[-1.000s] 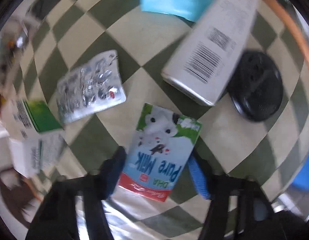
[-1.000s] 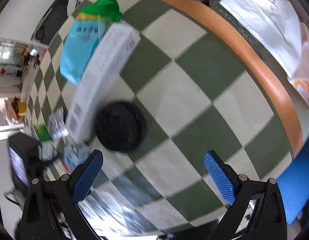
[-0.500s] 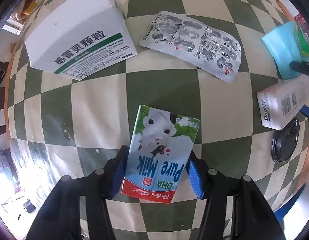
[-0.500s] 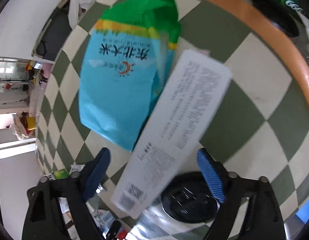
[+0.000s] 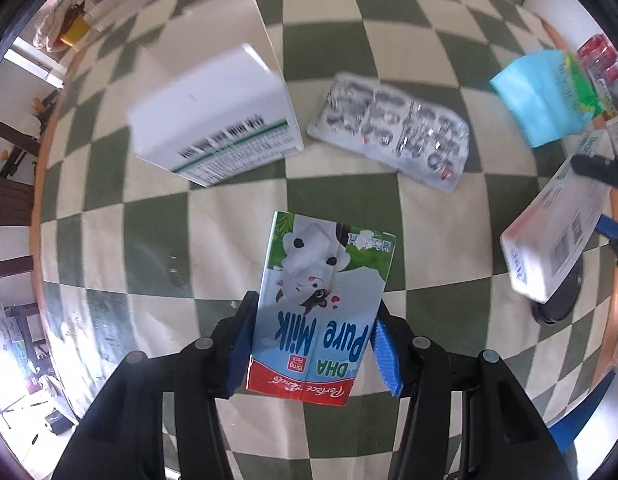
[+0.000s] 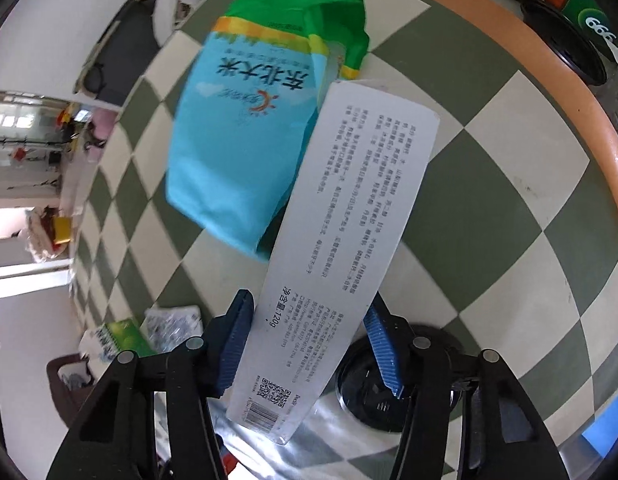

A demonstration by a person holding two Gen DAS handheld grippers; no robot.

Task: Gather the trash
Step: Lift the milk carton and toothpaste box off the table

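Observation:
My left gripper (image 5: 313, 344) is shut on a blue and white "Pure Milk" carton (image 5: 321, 300) and holds it above the checkered table (image 5: 237, 240). My right gripper (image 6: 309, 344) is shut on a long white box (image 6: 341, 248), lifted off the table; the same box shows at the right of the left wrist view (image 5: 557, 240). A blue and green rice bag (image 6: 249, 120) lies under the box's far end. A white medicine box (image 5: 213, 120) and a silver blister pack (image 5: 393, 136) lie on the table beyond the carton.
A black round lid (image 6: 385, 384) lies on the table under my right gripper. The table's orange rim (image 6: 549, 60) runs along the right, with a black container (image 6: 565, 44) and packages beyond it. Room clutter shows past the left edge.
My left gripper closed on the milk carton and lifted it. My right gripper moved over the long white box, closed on it and raised it.

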